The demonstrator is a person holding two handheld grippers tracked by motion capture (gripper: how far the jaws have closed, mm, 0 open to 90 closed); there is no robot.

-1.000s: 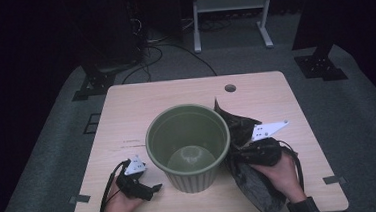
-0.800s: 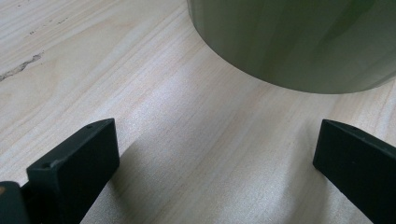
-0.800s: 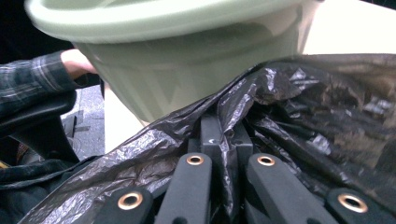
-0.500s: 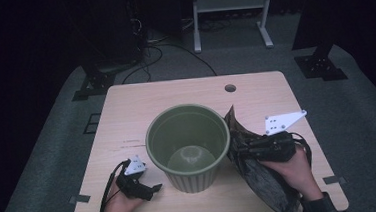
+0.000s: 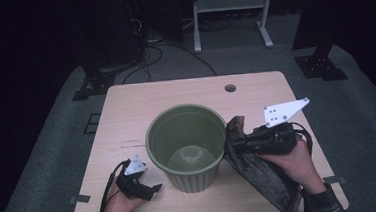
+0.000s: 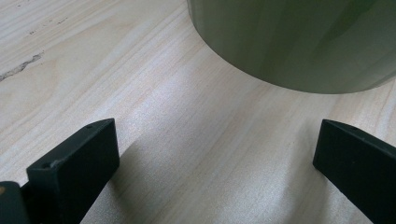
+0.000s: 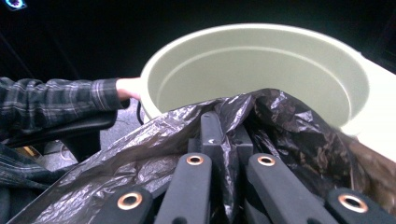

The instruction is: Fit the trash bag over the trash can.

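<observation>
Dark room, cables and a stand base on the floor beyond; pale wood table [image 5: 126, 105] under a dim light.

Black bin bag [image 5: 261, 173]: crumpled film, top edge lifted to the rim of the green bin [image 5: 186, 136] on its right side, the rest trailing down to the table's near right corner. In the right gripper view the film bunches just short of the bin's mouth, not yet over it.

Right gripper [image 5: 239, 143]: jaws pinched tight on the bag's upper edge. Since the earlier frames it has risen, carrying the bag from lying low beside the bin up to rim height. Likely reading: the liner is being raised for fitting; the mouth must next be opened and draped over the rim.

Left gripper [image 5: 154, 188]: jaws spread wide, nothing between them, resting on the table just beside the bin's base, unmoved.
</observation>
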